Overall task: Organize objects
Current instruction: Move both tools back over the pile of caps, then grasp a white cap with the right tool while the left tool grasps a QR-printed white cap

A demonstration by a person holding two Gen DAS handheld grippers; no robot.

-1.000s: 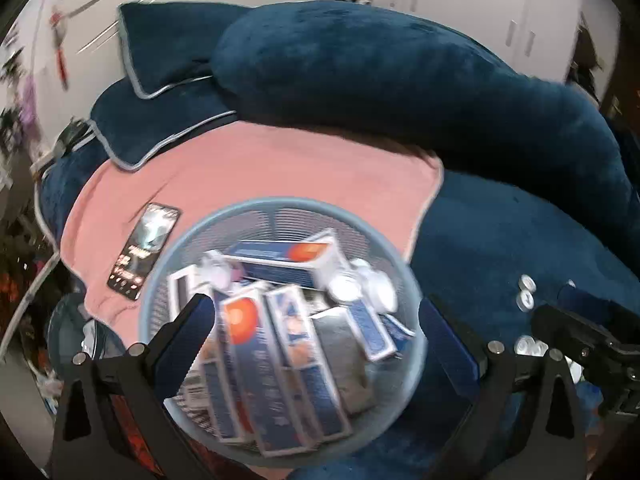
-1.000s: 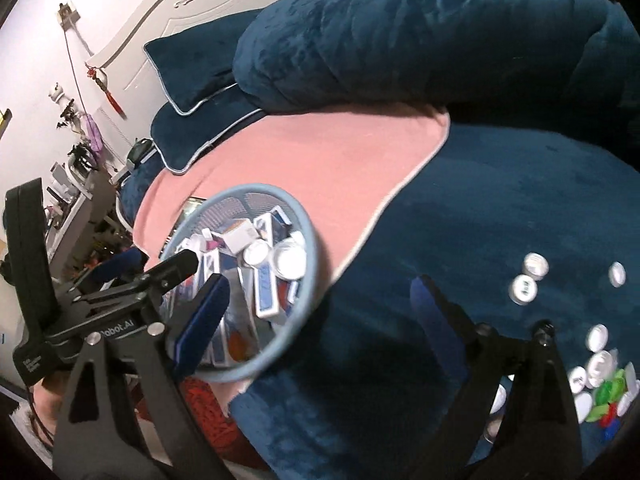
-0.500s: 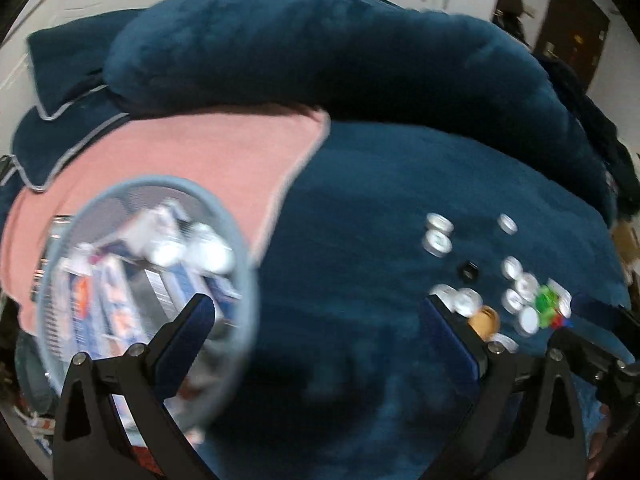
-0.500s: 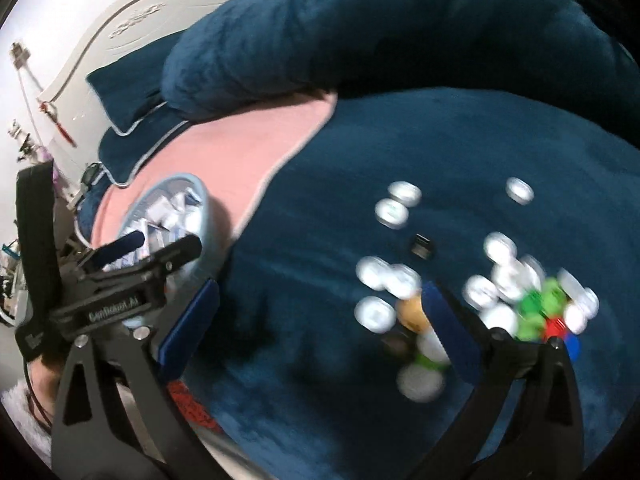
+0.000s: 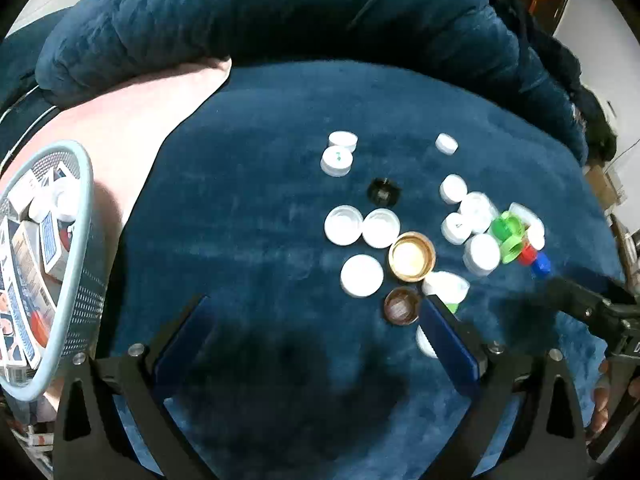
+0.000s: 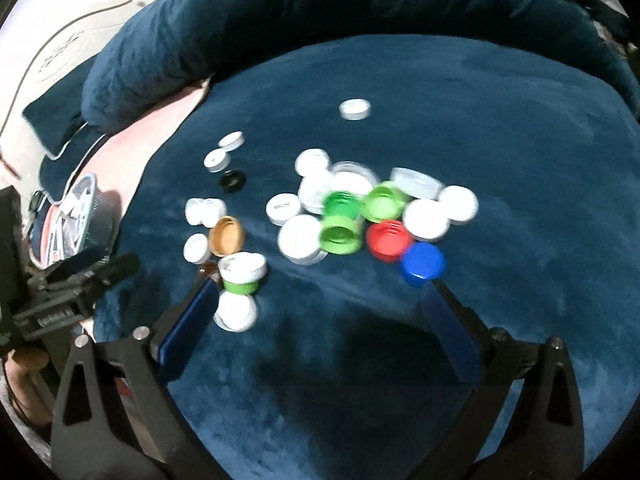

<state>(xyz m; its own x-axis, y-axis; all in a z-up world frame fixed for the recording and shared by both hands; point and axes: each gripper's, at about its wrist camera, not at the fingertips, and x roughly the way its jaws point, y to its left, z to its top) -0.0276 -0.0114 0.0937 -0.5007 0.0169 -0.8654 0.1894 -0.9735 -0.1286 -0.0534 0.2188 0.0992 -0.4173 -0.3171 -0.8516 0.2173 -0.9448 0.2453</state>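
Several loose bottle caps lie on the dark blue blanket point(image 5: 256, 208): white caps point(image 5: 362, 275), a gold cap point(image 5: 412, 256), a small brown cap point(image 5: 401, 306), a black cap point(image 5: 384, 191), green caps point(image 6: 340, 234), a red cap point(image 6: 389, 239) and a blue cap point(image 6: 423, 264). My left gripper point(image 5: 314, 324) is open and empty, low over the blanket just before the brown cap. My right gripper point(image 6: 316, 308) is open and empty, just before the red and blue caps. The light blue mesh basket point(image 5: 82, 264) full of medicine boxes sits at the far left.
A pink towel point(image 5: 132, 112) lies under the basket at the left. A thick rolled blue duvet point(image 5: 280, 12) runs along the back. The right gripper shows at the right edge of the left wrist view point(image 5: 592, 312).
Both grippers have swung right, away from the basket and over to the scattered caps. The basket has gone from the centre to the far left edge. Both stay open.
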